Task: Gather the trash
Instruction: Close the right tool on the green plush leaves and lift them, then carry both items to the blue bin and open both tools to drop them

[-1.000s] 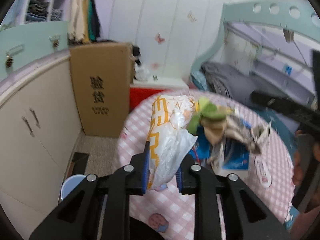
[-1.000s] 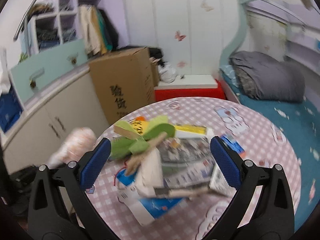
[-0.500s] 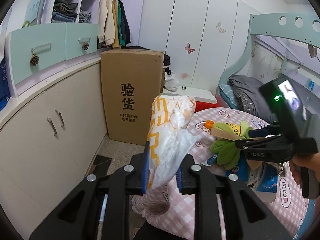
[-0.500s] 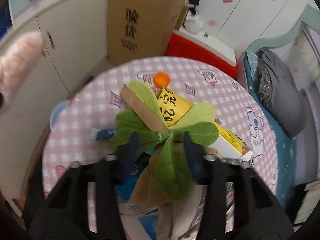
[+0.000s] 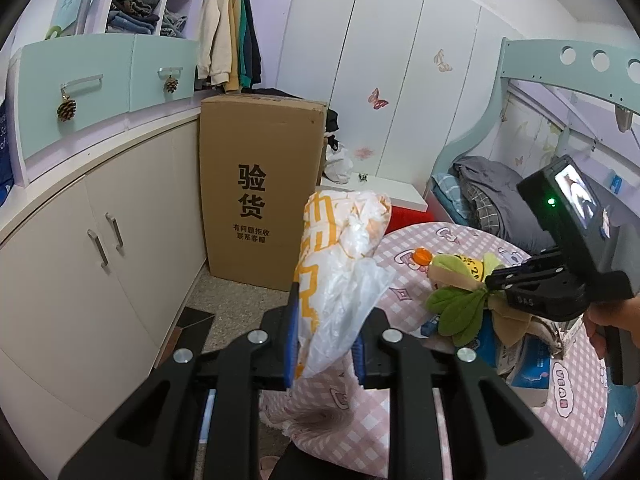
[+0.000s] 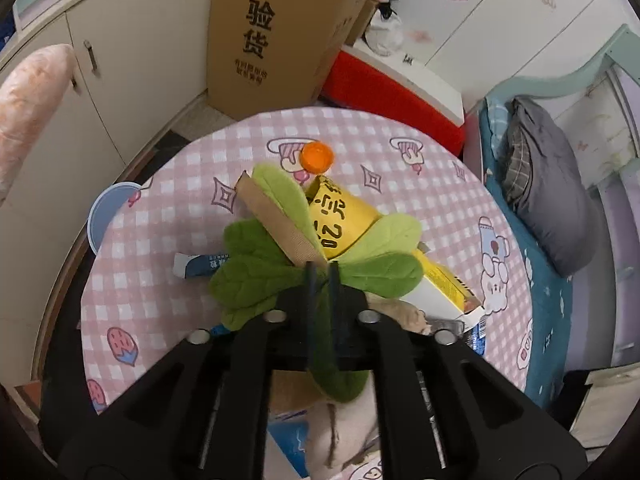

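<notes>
Leaves (image 6: 248, 280) at six o'clock on my bench (image 6: 168, 288) just got pinched by my right gripper (image 6: 322, 280), whose jaws are opening a little; left gripper (image 5: 326, 332) holds the bag (image 5: 340, 264).

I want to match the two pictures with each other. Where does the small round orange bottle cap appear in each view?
Left wrist view: the small round orange bottle cap sits right of centre, on the pink checked tablecloth, beside the green fabric leaves.
Right wrist view: the cap is near the top centre, above the leaves.
Shared landmark: the tall brown cardboard box with black characters.
</notes>
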A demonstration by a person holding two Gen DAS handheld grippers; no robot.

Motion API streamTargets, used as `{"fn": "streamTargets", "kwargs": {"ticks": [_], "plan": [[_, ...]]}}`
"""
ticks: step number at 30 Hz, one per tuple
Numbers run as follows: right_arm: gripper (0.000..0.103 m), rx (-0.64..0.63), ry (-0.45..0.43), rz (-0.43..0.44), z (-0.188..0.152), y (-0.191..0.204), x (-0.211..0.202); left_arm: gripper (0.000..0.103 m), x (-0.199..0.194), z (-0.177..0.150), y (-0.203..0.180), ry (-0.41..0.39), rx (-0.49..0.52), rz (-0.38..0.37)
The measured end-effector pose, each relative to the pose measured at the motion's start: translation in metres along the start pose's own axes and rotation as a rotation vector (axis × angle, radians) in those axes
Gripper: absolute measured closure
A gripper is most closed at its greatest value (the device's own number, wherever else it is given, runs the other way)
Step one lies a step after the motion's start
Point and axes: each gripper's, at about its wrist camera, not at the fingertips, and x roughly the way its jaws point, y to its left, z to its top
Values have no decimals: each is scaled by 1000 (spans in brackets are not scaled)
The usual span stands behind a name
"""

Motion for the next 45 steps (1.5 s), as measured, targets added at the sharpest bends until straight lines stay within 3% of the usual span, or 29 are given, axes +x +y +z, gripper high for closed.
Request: {"fn": "streamTargets", "kwargs": {"ticks": [2,4,5,7,8,9,13,17,20,22,26,31,37,39,45], "plan": [[46,0,20,-22,1,2,5,82,1,-2,3,6,-1,6],[56,-11,37,-51,2,3,12,82,3,-3,6,12,-6,9],[68,-9,47,-56,3,3,15,82,3,-4,8,12,-9,11],[77,-10,82,-39,5,1,23,82,4,-4,12,17,-19,9],[90,-18,91,-54,5,1,27,82,4,-3,13,18,-23,7],[96,-30,98,-70,5,2,29,82,5,-3,15,18,-25,6],[100,-43,52,-107,4,-1,15,82,2,-2,21,14,-31,6],[101,-21,-1,-83,6,-7,-8,82,0,0,25,7,-47,1],[100,-50,46,-48,6,0,-9,82,-2,0,27,7,-55,-3],[97,-74,64,-54,5,5,-6,82,-3,-1,27,6,-50,-1],[54,-103,85,-70,-4,13,-9,82,-6,-3,28,6,-40,0],[54,-140,100,-86,-11,15,-12,82,-5,-4,30,12,-50,0],[79,-145,138,-101,-18,10,-4,82,-7,-4,27,12,-43,-8],[96,-137,119,-114,-17,8,-4,82,-7,-3,27,13,-42,-9],[99,-114,-47,-138,-10,5,-39,82,-9,0,30,6,-44,3]]}}
